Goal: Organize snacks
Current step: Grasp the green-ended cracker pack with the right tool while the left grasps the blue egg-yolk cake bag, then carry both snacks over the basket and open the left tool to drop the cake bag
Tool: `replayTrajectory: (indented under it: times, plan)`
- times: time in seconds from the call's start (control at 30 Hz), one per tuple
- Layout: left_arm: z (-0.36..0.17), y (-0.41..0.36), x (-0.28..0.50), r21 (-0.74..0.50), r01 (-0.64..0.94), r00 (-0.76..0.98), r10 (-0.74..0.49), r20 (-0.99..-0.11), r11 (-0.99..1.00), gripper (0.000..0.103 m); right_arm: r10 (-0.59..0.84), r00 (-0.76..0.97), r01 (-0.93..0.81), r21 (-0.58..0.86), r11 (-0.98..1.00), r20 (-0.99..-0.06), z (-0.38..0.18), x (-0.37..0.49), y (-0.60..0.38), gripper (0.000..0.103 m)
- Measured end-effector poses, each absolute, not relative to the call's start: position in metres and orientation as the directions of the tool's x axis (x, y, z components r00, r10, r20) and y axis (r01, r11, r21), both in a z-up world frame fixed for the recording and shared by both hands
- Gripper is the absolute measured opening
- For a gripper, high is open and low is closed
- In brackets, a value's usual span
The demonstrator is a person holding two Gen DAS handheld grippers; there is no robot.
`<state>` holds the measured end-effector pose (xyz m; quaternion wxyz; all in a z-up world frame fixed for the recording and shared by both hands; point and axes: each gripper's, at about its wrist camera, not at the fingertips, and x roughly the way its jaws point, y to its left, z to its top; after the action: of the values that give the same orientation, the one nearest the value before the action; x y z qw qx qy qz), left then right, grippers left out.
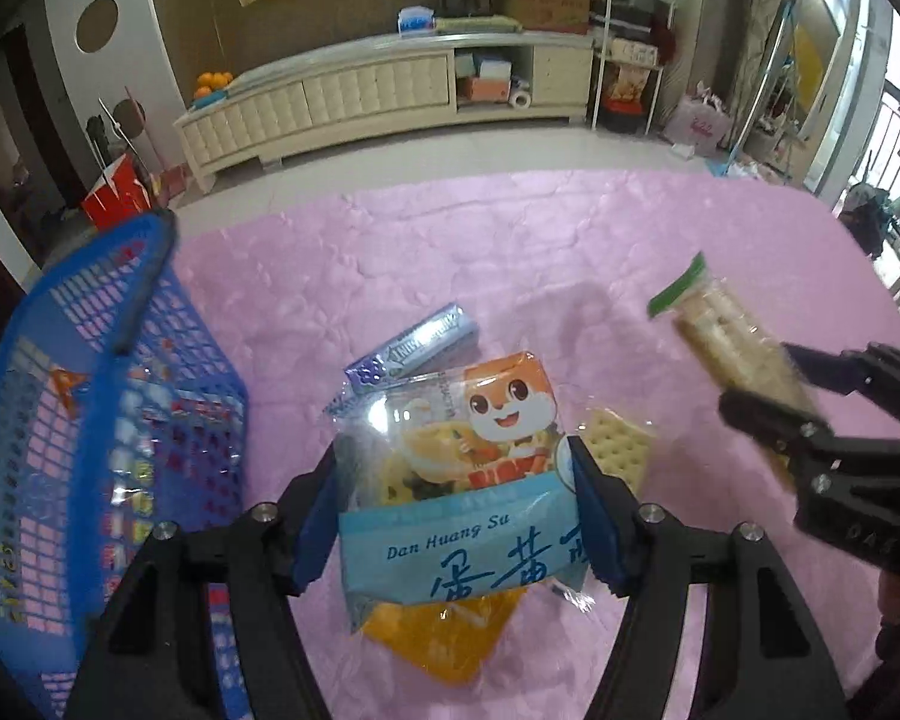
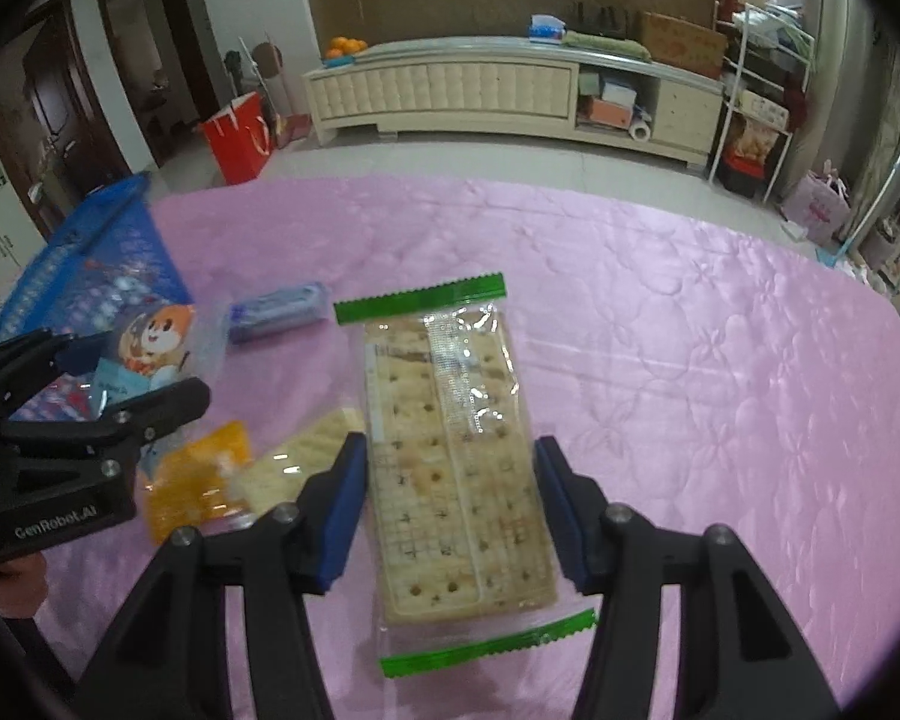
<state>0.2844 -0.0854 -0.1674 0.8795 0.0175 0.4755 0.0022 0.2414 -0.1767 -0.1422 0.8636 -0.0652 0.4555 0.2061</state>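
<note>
My left gripper (image 1: 453, 462) is shut on a blue and orange pastry packet (image 1: 480, 420) with a cartoon fox, held just above the pink tablecloth (image 1: 450, 240). My right gripper (image 2: 450, 450) is shut on a clear cracker pack (image 2: 444, 396) with green sealed ends, also lifted off the cloth. In the left wrist view the right gripper (image 1: 762, 381) and its cracker pack (image 1: 732, 330) are at the right. In the right wrist view the left gripper (image 2: 138, 369) and its pastry packet (image 2: 156, 336) are at the left. A blue mesh basket (image 1: 90, 360) stands left of both.
On the cloth lie a purple gum pack (image 1: 414, 348), a small cracker packet (image 1: 618, 444) and an orange packet (image 1: 438, 630). The basket (image 2: 90, 252) holds some wrapped snacks. The tablecloth (image 2: 690, 360) stretches bare to the right. A cream cabinet (image 2: 450, 96) stands beyond the table.
</note>
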Motion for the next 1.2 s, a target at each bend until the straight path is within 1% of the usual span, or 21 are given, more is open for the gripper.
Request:
replayTrajectory:
  times: [0.3,0.53,0.9,1.2]
  plan:
    - [-0.109,-0.071,0.234,0.021,0.032,0.624,-0.003,-0.781,0.999,0.065,0.328,0.560,-0.448,0.055,0.893,-0.761,-0.078,0.199,-0.147,0.059]
    - [-0.067,-0.043,0.191,0.006,0.040,0.684,-0.023,-0.729,0.999,0.065,0.344,0.595,-0.472,0.031,0.881,-0.727,-0.045,0.171,-0.120,0.059]
    - [-0.028,0.016,0.147,0.015,0.015,0.742,-0.001,-0.671,1.000,0.065,0.386,0.611,-0.535,0.000,0.845,-0.691,-0.018,0.141,-0.061,0.059]
    - [-0.026,0.072,0.131,0.034,-0.029,0.748,0.044,-0.662,0.999,0.065,0.426,0.579,-0.602,-0.011,0.798,-0.695,-0.020,0.143,-0.003,0.059]
